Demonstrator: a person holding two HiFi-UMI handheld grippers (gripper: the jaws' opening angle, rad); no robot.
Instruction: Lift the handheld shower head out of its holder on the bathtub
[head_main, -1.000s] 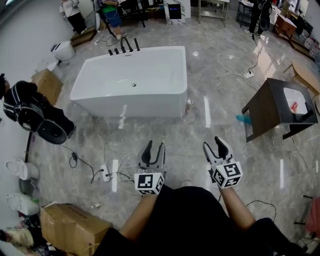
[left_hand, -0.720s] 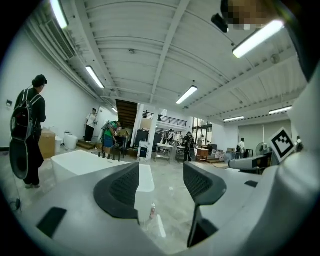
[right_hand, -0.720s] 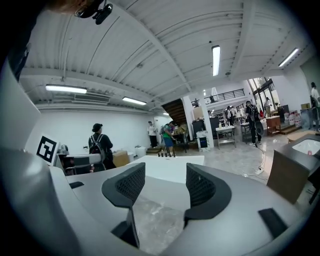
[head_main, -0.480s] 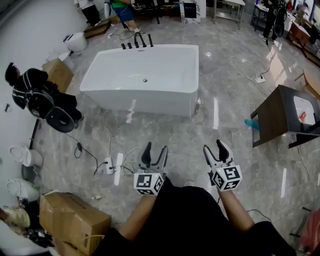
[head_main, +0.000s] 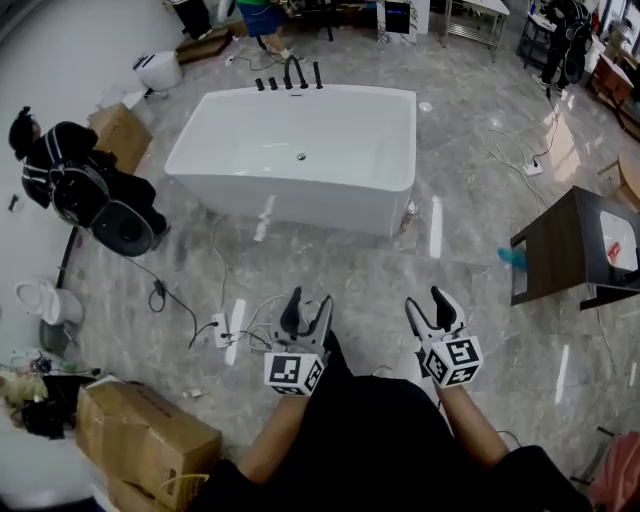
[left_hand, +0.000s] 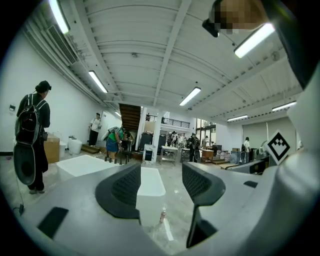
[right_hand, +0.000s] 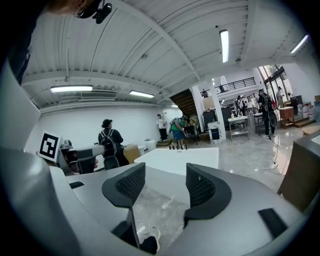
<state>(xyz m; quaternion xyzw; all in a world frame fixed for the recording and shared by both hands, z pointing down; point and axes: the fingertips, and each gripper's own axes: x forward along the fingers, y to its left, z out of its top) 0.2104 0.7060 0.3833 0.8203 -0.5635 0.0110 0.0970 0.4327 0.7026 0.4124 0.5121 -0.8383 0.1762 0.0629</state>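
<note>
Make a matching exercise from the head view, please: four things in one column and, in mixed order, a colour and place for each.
Things:
1. bathtub
2. cardboard box
3. table
4. tub fittings

Colour and place:
A. brown, lower left corner
B. white, upper middle
C. dark, right edge
D. black, on the far rim

Pairs: 1-B, 2-A, 3-C, 4-D.

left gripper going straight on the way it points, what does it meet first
Probably the near wall of the bathtub; nothing stands between it and the left gripper, though depth is unclear.
</note>
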